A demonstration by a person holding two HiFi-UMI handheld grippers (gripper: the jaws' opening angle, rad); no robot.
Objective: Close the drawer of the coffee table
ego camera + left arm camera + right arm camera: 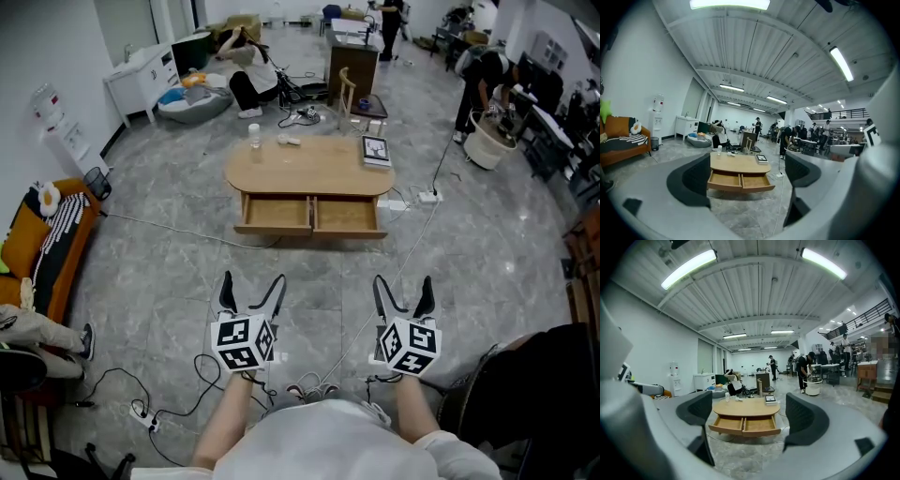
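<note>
At my feet in the head view, the left gripper and the right gripper hang side by side over the grey floor. Each has its jaws spread wide with nothing between them. Both gripper views show only bare floor and the distant table through the gap.

Just past the grippers, a white cable runs across the floor toward a power strip by the table's right end.

Well ahead stands the coffee table, its long side facing me. Two drawers are pulled out toward me, the left drawer and the right drawer, touching along their shared edge and both looking empty. A small bottle and a framed picture sit on top. People work farther back in the room.

I judge that this is the approach step: nothing has been closed, and I am too far off to reach. Next I need to walk in, stepping clear of the cable, lower the grippers to the drawer fronts, and push straight and level so each drawer slides in without jamming. No pinch should be needed, only a flat press.
</note>
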